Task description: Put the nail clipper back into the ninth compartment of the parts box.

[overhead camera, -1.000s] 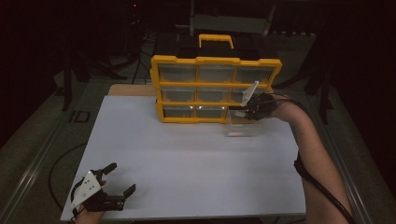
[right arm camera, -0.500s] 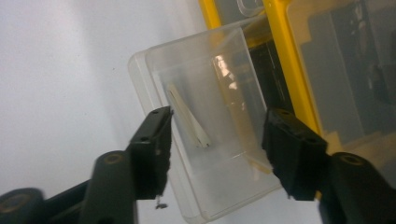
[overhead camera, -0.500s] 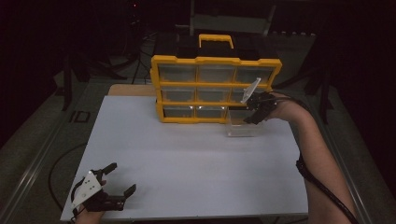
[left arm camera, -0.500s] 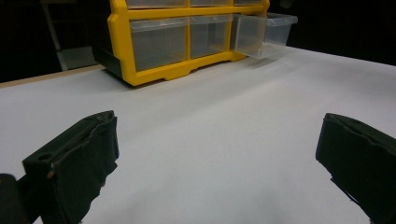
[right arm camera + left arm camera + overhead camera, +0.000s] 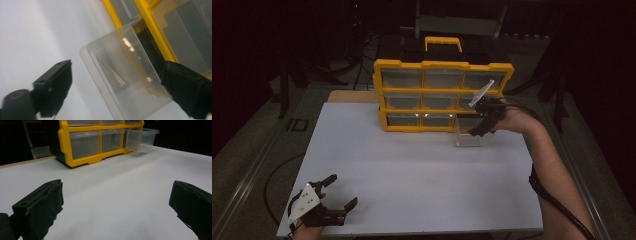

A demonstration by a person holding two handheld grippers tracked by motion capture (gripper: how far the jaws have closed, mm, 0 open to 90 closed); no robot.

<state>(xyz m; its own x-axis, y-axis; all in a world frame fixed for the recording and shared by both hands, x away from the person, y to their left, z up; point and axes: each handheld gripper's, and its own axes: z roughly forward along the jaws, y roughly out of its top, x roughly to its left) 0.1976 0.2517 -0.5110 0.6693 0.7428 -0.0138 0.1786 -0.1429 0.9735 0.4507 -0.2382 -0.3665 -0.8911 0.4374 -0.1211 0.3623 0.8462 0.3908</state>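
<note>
High view: the right hand-held gripper (image 5: 482, 122) sits at the clear drawer (image 5: 469, 136), which is pulled out of the bottom-right slot of the yellow organiser (image 5: 443, 95) and rests on the white counter (image 5: 412, 170); its jaws have just been opening and now stand apart, so I judge the drawer has been let go after the pull and the next step would be to reach into it or move off; against the earlier frames the drawer and the hand sit in much the same place, only the grip differs; the left hand-held gripper (image 5: 339, 192) lies near the counter's front left corner, jaws apart, unchanged.

Left gripper view: its two black jaws stand wide with bare counter between them; the organiser (image 5: 97, 142) and the protruding drawer (image 5: 142, 138) are well apart from it.

Right gripper view: the jaws flank the drawer (image 5: 125, 82) without pressing it; a pale thin item lies inside, too blurred to identify; the yellow frame (image 5: 150, 27) runs just behind.
</note>
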